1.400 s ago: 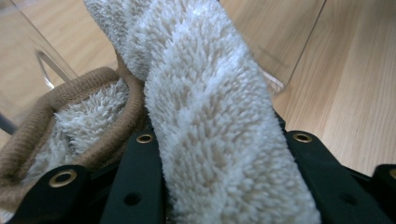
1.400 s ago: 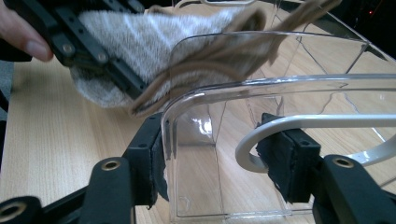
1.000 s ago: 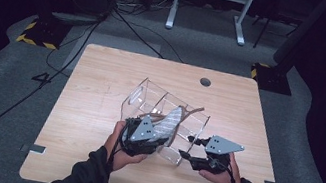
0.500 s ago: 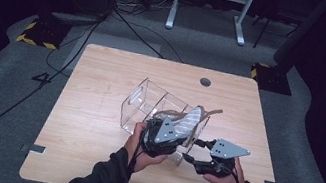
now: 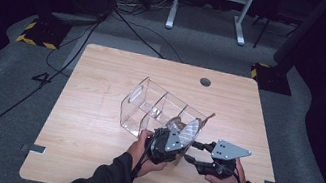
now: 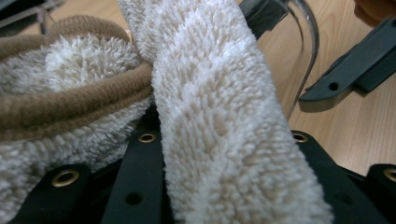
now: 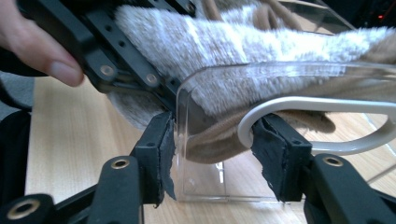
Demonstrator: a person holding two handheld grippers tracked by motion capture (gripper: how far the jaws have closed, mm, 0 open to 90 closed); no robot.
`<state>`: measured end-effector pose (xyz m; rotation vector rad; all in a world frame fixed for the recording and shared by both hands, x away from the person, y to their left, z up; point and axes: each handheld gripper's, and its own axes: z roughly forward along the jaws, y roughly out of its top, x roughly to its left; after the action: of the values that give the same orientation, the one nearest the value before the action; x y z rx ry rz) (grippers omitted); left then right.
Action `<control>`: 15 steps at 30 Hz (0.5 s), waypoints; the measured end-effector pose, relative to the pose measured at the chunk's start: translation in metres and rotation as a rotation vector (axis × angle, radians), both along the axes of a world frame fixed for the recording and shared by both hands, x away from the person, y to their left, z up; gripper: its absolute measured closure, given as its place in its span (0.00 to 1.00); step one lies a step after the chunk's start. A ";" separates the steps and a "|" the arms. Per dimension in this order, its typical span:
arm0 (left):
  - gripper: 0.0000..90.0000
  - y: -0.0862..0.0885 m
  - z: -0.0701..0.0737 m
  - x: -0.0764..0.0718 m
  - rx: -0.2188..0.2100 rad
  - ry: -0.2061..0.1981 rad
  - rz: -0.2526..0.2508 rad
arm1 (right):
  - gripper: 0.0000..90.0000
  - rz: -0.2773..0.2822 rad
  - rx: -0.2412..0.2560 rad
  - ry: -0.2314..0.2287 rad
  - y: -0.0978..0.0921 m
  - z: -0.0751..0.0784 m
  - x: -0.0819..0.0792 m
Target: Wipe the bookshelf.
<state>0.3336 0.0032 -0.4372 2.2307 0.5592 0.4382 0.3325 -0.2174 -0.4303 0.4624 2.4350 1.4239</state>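
Note:
A clear box (image 5: 148,104) with several compartments lies tilted on the wooden table (image 5: 93,130). A fluffy cream cloth (image 5: 188,130) with brown trim hangs over the box's near right end. My left gripper (image 5: 178,140) is shut on that cloth (image 6: 210,116), which runs between its jaws. My right gripper (image 5: 192,153) stands open just to its right. In the right gripper view its jaws straddle the box's end wall (image 7: 201,140), one pad at the wall's edge and the other at the white handle cutout (image 7: 327,105). The cloth (image 7: 243,42) drapes above that wall.
A round cable hole (image 5: 205,81) sits near the table's far edge. Beyond the table are floor cables (image 5: 127,24) and a white frame's legs (image 5: 206,8). The table's left half is bare wood. A thumb (image 7: 42,51) rests on the left gripper (image 7: 116,60).
My left gripper has carried the cloth rightward to the box's near right end. My right gripper has shifted slightly and stays open beside it.

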 end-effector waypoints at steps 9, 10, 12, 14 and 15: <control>0.74 0.010 -0.038 -0.003 0.072 0.076 -0.034 | 0.55 0.023 -0.008 -0.008 0.008 -0.001 -0.002; 0.74 0.011 -0.043 -0.003 0.084 0.086 -0.039 | 0.54 0.024 -0.014 -0.012 0.009 -0.001 -0.002; 0.74 0.015 -0.049 -0.004 0.092 0.084 -0.049 | 0.52 0.031 -0.017 -0.012 0.011 -0.001 -0.003; 0.74 0.018 -0.047 -0.002 0.089 0.088 -0.052 | 0.52 0.035 -0.021 -0.014 0.013 -0.001 -0.003; 0.74 0.018 -0.046 -0.002 0.089 0.089 -0.047 | 0.50 0.040 -0.024 -0.013 0.014 -0.001 -0.002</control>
<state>0.3312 0.0214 -0.4834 2.3531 0.5412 0.3474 0.3302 -0.2035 -0.4317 0.3997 2.4618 1.4074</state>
